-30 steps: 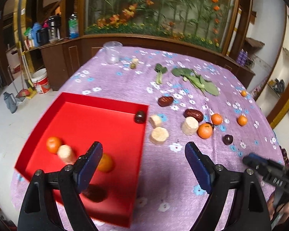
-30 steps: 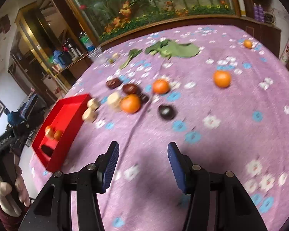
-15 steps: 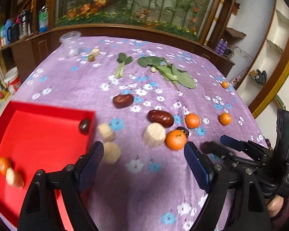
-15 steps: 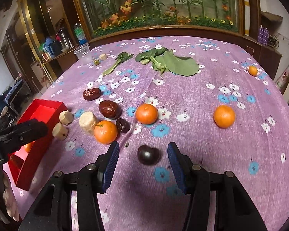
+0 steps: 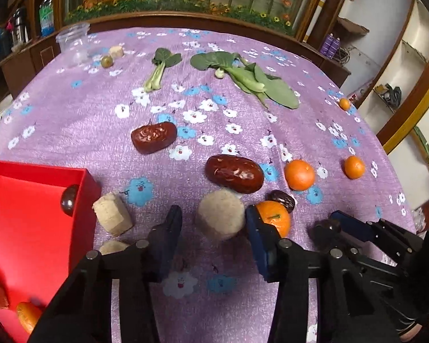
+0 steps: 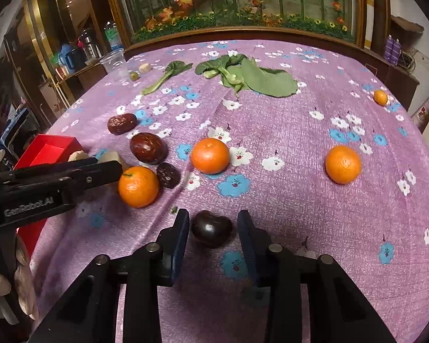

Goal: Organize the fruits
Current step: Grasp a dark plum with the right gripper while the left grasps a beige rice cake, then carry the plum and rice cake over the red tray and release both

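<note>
My left gripper (image 5: 213, 214) is closing around a beige round chunk (image 5: 220, 220) on the purple flowered cloth; its right pad is at the chunk's edge and a gap remains on the left. My right gripper (image 6: 213, 214) is closing around a dark plum (image 6: 211, 228), with thin gaps on both sides. The red tray (image 5: 43, 177) at the left holds another dark plum (image 5: 68, 203), an orange (image 5: 25, 317) and a beige piece. Several oranges (image 6: 210, 155), two red dates (image 5: 234, 173) and a dark prune (image 6: 168, 174) lie loose.
Two more beige chunks (image 5: 111, 217) lie beside the tray wall. Leafy greens (image 5: 251, 80), a plastic cup (image 5: 73, 44) and a small green fruit (image 5: 106, 61) sit at the far side. A gloved hand (image 6: 14, 280) holds the left gripper. Cabinets ring the table.
My left gripper swung right from over the tray to the beige chunk and narrowed. My right gripper came down over the dark plum and its jaws narrowed.
</note>
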A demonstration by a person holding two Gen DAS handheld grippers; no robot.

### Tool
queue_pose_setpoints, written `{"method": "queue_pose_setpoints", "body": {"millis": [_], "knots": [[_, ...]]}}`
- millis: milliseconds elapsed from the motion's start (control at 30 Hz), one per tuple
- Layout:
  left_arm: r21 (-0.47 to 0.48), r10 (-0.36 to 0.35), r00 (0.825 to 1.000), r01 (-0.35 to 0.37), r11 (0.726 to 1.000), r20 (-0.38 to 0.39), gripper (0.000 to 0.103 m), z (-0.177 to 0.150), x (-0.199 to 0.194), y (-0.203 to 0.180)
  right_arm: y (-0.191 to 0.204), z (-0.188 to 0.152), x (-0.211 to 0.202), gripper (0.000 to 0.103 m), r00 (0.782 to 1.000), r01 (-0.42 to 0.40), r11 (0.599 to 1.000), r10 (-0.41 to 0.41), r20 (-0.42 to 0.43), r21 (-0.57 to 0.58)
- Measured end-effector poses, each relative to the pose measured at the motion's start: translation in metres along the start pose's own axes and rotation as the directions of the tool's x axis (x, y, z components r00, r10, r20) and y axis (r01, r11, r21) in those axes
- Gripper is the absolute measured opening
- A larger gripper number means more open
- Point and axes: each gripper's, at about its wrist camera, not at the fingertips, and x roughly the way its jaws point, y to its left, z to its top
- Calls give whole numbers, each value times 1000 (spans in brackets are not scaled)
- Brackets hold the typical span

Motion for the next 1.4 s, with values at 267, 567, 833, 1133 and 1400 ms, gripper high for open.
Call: {"method": "queue_pose_setpoints", "body": {"millis": [267, 567, 833, 1133, 1400], "knots": [[7, 8, 1000, -8, 1000, 4, 43, 1, 11, -2, 2, -1, 1, 33, 1000, 1, 1000, -1, 18, -16], [3, -10, 999, 10, 1000, 41, 35, -4, -12, -2, 5, -2, -9, 27, 1000, -4, 1000, 4, 27, -10], [-42, -5, 990, 11, 999, 142, 36, -17, -74, 13, 28, -7, -51, 27, 994, -47, 998, 50, 99, -34], [-130, 82, 960, -49, 990, 267, 36, -38, -150, 61, 81, -11, -92, 28, 981, -101, 988, 119, 152, -119], [-252, 187, 947, -120, 960, 260, 36, -48, -172, 141, 147, -4, -82, 28, 969, -208, 956, 231, 93, -206]]}}
